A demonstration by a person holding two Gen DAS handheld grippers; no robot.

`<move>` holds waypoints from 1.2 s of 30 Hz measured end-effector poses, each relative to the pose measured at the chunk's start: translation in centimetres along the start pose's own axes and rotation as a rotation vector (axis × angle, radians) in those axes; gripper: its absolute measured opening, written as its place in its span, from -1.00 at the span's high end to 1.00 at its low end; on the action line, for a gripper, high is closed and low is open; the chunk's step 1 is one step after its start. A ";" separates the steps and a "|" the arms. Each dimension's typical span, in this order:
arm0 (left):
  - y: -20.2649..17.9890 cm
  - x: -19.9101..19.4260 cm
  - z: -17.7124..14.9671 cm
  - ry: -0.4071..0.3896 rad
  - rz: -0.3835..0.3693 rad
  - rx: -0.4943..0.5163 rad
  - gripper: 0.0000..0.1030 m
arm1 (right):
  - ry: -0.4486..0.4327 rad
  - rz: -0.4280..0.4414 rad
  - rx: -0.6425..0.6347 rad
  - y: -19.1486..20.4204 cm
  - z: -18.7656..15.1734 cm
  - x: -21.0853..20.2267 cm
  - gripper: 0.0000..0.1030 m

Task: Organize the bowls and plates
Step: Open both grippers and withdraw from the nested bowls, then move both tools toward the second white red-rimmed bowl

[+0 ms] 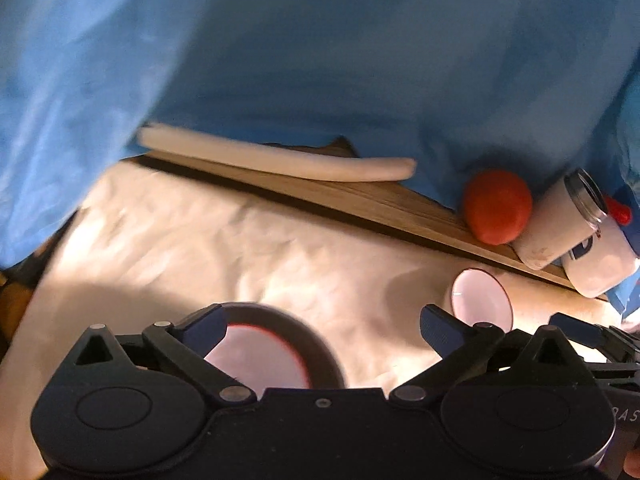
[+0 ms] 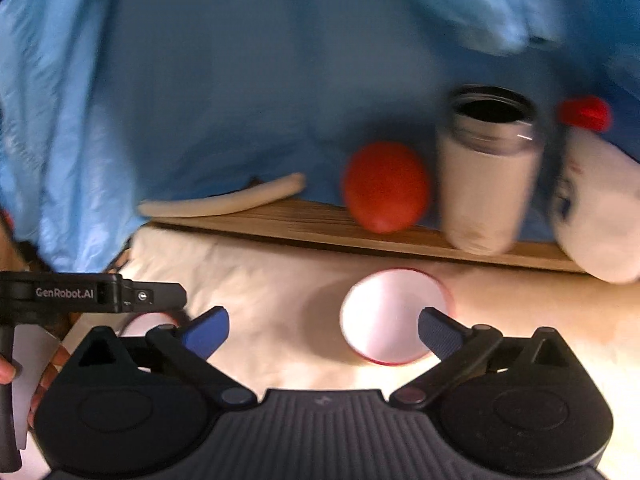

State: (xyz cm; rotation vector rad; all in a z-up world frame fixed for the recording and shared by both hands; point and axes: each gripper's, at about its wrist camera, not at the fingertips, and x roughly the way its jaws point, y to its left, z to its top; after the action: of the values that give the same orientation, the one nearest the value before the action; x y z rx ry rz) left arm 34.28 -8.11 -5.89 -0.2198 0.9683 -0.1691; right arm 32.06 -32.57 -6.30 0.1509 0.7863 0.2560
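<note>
Judging by size first, the biggest task piece I see is the dark-rimmed plate point(image 1: 276, 360), lying flat on the cream cloth point(image 1: 240, 240) that covers the desk, just ahead of my left gripper point(image 1: 320, 326) and partly hidden behind its left finger. It looks stiff and glazed, so probably slick and breakable; I would take it by the rim, one pad above and one below, since the flat centre gives nothing to pinch. Next down is the small red-rimmed bowl point(image 2: 396, 316), sitting upright on the same cloth, well apart from the plate and right in front of my right gripper point(image 2: 324, 326), whose right finger overlaps its near edge in the view; whether it touches I cannot tell. The bowl seems light and hard, and its thin wall is the place to clamp, gently. Both of my grippers stand wide with nothing between their pads. Counting: one plate, one bowl, and behind them on the wooden board point(image 2: 320, 224) one pale long roll point(image 1: 276, 160), one red ball-like thing point(image 2: 386, 186), one open white canister point(image 2: 486, 176) and one white bottle with a red cap point(image 2: 596, 200). Blur keeps me from reading finer detail.
</note>
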 end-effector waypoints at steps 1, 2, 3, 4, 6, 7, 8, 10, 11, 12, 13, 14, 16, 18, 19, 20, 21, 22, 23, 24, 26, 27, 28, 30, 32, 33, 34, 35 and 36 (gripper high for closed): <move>-0.5 0.4 0.1 0.005 -0.003 0.010 -0.98 | -0.001 -0.014 0.014 -0.6 -0.1 -0.1 -0.99; -0.9 0.8 0.2 0.010 -0.005 0.018 -0.98 | -0.002 -0.027 0.029 -1.3 -0.2 -0.2 -0.99; -1.4 1.2 0.3 0.016 -0.009 0.027 -0.98 | -0.001 -0.039 0.042 -1.8 -0.4 -0.2 -0.99; -1.8 1.7 0.4 0.023 -0.012 0.036 -0.98 | 0.000 -0.051 0.054 -2.4 -0.5 -0.3 -0.99; -2.6 2.4 0.4 0.034 -0.018 0.051 -0.98 | 0.001 -0.072 0.074 -3.4 -0.7 -0.5 -0.99; -3.0 2.8 0.5 0.040 -0.020 0.059 -0.98 | 0.002 -0.080 0.083 -3.8 -0.8 -0.5 -0.99; -3.3 3.2 0.5 0.046 -0.022 0.066 -0.98 | 0.004 -0.090 0.093 -4.3 -0.9 -0.5 -0.99; -4.1 4.0 0.6 0.061 -0.025 0.079 -0.98 | 0.006 -0.104 0.110 -5.1 -1.1 -0.5 -0.99; -4.5 4.5 0.6 0.069 -0.026 0.085 -0.98 | 0.009 -0.110 0.117 -5.4 -1.2 -0.5 -0.99; -4.8 4.9 0.6 0.077 -0.027 0.090 -0.98 | 0.013 -0.116 0.127 -5.8 -1.3 -0.5 -0.99; -5.1 5.3 0.7 0.086 -0.028 0.096 -0.98 | 0.021 -0.118 0.140 -6.3 -1.4 -0.4 -0.99; -5.5 5.8 0.7 0.095 -0.028 0.103 -0.98 | 0.026 -0.118 0.152 -6.7 -1.4 -0.4 -0.99; -6.1 6.5 0.7 0.109 -0.029 0.109 -0.98 | 0.035 -0.111 0.180 -7.4 -1.7 -0.2 -0.99; -6.7 7.2 0.8 0.122 -0.032 0.113 -0.98 | 0.046 -0.112 0.188 -7.8 -1.8 0.1 -0.99; -6.9 7.4 0.8 0.127 -0.032 0.116 -0.98 | 0.052 -0.113 0.189 -8.0 -1.8 0.2 -0.99; -7.1 7.8 0.9 0.132 -0.031 0.121 -0.98 | 0.057 -0.114 0.191 -8.2 -1.9 0.4 -0.99; -7.3 8.1 0.9 0.138 -0.028 0.125 -0.98 | 0.061 -0.114 0.194 -8.4 -1.8 0.6 -0.99; -7.5 8.5 1.0 0.145 -0.025 0.129 -0.98 | 0.064 -0.114 0.197 -8.7 -1.8 0.9 -0.99; -7.6 8.8 1.0 0.152 -0.022 0.131 -0.98 | 0.067 -0.113 0.201 -8.8 -1.8 1.0 -0.99; -7.7 9.1 1.1 0.158 -0.018 0.132 -0.98 | 0.071 -0.115 0.205 -9.0 -1.8 1.3 -0.99; -7.8 9.6 1.2 0.168 -0.011 0.133 -0.98 | 0.076 -0.117 0.213 -9.3 -1.7 1.7 -0.99; -7.9 9.8 1.2 0.174 -0.011 0.134 -0.98 | 0.077 -0.115 0.217 -9.3 -1.6 1.9 -0.99; -8.0 9.9 1.3 0.177 -0.010 0.135 -0.98 | 0.078 -0.112 0.219 -9.4 -1.6 2.1 -0.99; -8.0 10.3 1.3 0.185 -0.006 0.136 -0.98 | 0.082 -0.111 0.217 -9.5 -1.4 2.4 -0.99; -8.1 10.7 1.3 0.193 -0.005 0.136 -0.98 | 0.086 -0.110 0.215 -9.6 -1.2 2.7 -0.99; -8.0 10.9 1.4 0.196 -0.005 0.136 -0.98 | 0.088 -0.109 0.216 -9.6 -1.2 2.8 -0.99; -8.1 11.1 1.4 0.200 -0.004 0.137 -0.98 | 0.090 -0.107 0.216 -9.7 -1.2 2.9 -0.99; -8.2 11.2 1.4 0.203 -0.003 0.139 -0.98 | 0.093 -0.107 0.215 -9.7 -1.2 3.0 -0.99; -8.2 11.4 1.3 0.205 -0.002 0.142 -0.98 | 0.096 -0.108 0.213 -9.7 -1.1 3.1 -0.99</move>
State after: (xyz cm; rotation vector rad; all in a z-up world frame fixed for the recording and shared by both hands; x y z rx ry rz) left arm 41.39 -18.64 -12.12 -0.0734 1.1547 -0.2653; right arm 35.02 -40.89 -11.44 0.2978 0.9135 0.0769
